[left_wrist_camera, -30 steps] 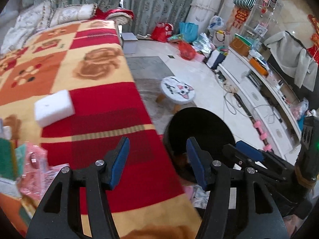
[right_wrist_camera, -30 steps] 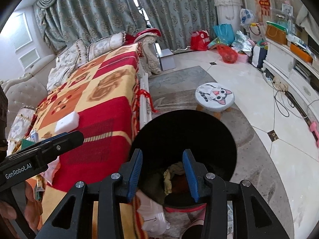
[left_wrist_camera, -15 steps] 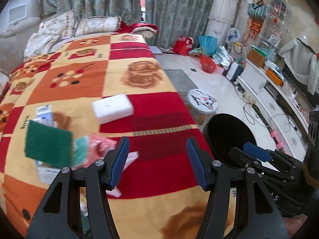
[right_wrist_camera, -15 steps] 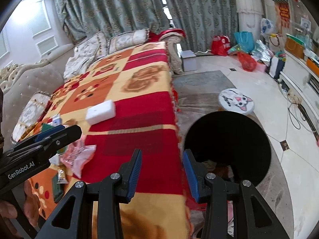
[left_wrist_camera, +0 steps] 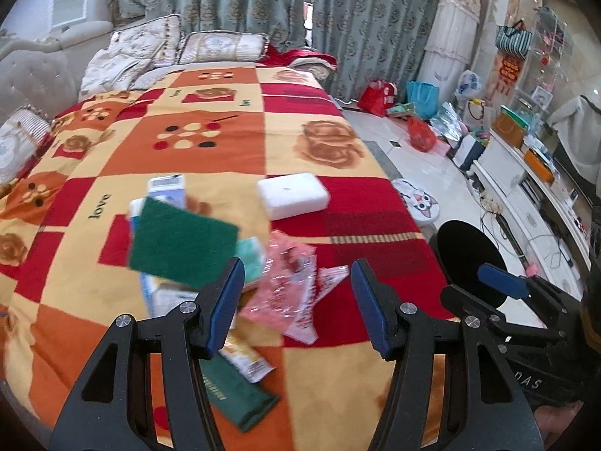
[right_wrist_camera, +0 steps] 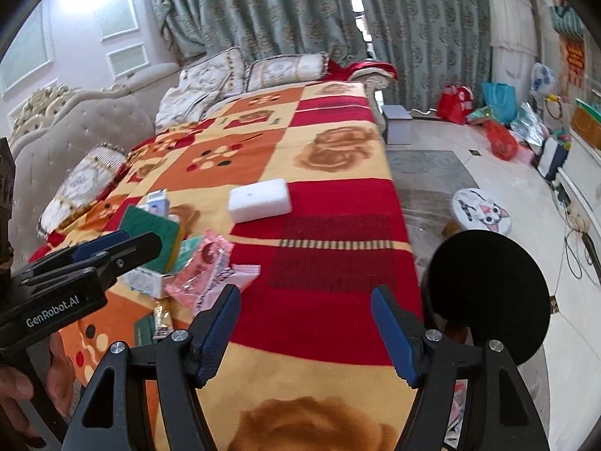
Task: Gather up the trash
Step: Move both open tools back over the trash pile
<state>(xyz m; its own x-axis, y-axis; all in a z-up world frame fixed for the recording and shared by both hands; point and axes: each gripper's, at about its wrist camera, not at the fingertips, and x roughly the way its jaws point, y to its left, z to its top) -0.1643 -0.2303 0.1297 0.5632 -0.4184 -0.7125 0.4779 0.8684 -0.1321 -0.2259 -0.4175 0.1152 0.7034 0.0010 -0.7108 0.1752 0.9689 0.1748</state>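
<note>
Left wrist view: left tool (left_wrist_camera: 296, 302) gaped empty over pink wrappers (left_wrist_camera: 287, 293), blurred, on blanket (left_wrist_camera: 210, 143). Right tool (right_wrist_camera: 306, 329), jaws just opening, empty. Black bin (right_wrist_camera: 488, 297) partly hidden beside couch.

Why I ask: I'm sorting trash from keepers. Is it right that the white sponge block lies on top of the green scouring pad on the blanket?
No. The white sponge block lies by itself on the blanket, apart from the green scouring pad, which tops the wrapper pile. The left wrist view shows it.
</note>
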